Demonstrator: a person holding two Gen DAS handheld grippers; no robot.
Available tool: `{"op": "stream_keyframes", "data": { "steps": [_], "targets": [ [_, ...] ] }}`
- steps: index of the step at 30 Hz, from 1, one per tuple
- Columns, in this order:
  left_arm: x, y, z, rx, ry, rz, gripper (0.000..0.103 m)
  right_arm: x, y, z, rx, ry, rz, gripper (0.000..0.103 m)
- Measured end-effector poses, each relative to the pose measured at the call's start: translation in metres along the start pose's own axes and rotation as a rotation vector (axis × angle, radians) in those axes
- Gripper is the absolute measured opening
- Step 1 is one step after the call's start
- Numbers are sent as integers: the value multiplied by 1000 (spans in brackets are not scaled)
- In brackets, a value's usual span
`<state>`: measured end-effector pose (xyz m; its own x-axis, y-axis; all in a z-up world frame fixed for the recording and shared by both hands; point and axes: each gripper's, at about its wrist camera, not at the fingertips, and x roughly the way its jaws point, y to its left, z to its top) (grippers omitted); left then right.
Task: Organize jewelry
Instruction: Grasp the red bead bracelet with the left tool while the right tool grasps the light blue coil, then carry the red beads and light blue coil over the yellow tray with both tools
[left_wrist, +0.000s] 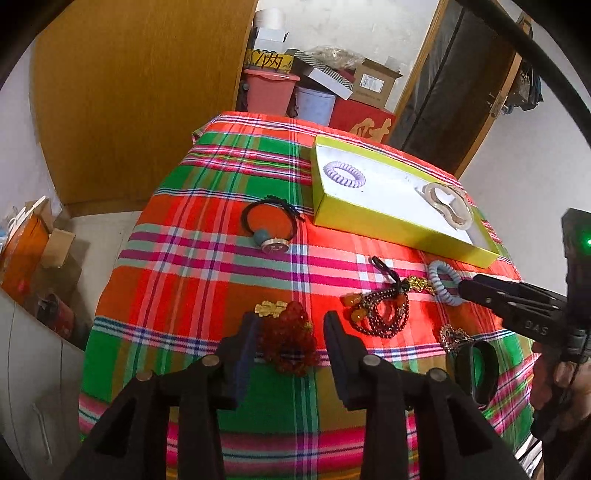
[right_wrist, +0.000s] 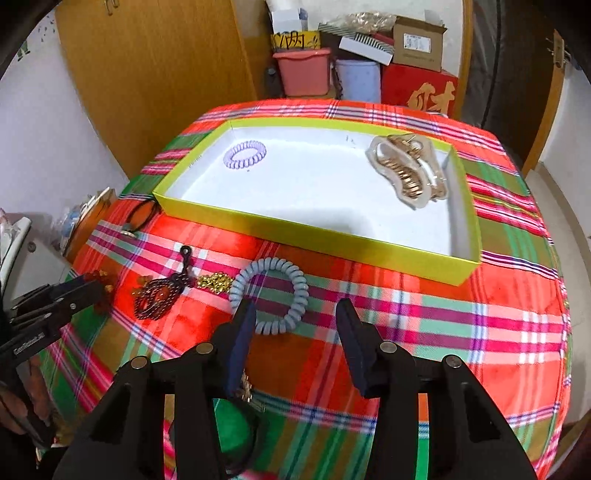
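Note:
A yellow-green tray (right_wrist: 314, 238) (left_wrist: 369, 218) with a white floor holds a purple spiral hair tie (right_wrist: 244, 154) (left_wrist: 344, 173) and a clear hair claw (right_wrist: 408, 170) (left_wrist: 448, 205). My left gripper (left_wrist: 290, 332) is open, its fingers on either side of a red bead bracelet (left_wrist: 288, 341) on the plaid cloth. My right gripper (right_wrist: 295, 319) is open just above a blue-grey spiral hair tie (right_wrist: 271, 295) (left_wrist: 443, 282). A dark bead bracelet with amber beads (left_wrist: 380, 314) (right_wrist: 159, 295) lies between them.
A black hair elastic with a round charm (left_wrist: 269, 229) lies left of the tray. A gold chain (right_wrist: 216, 281), a black ring (left_wrist: 478, 369) and a small metal piece (left_wrist: 452, 336) lie near the front. Boxes and buckets (right_wrist: 332, 62) stand behind the table.

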<state>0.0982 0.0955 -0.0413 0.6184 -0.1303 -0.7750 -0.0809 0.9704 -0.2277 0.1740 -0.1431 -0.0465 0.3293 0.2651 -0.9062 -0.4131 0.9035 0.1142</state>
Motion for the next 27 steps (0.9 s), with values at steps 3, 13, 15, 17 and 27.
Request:
{"op": "stream_keyframes", "data": {
  "steps": [3, 13, 15, 17, 27],
  "targets": [
    [1, -2, 0, 15, -7, 9, 36, 11, 1, 3, 0, 19, -4, 46],
    [0, -4, -3, 36, -24, 12, 19, 20, 7, 5, -54, 34, -89, 10],
    [-1, -5, -3, 40, -21, 4, 18, 19, 6, 4, -52, 32, -90, 10],
    [-2, -7, -4, 43, -20, -3, 17, 16, 4, 3, -41, 25, -82, 9],
    [-19, -20, -4, 64, -49, -47, 9, -16, -4, 0, -9, -44, -73, 9]
  ]
}}
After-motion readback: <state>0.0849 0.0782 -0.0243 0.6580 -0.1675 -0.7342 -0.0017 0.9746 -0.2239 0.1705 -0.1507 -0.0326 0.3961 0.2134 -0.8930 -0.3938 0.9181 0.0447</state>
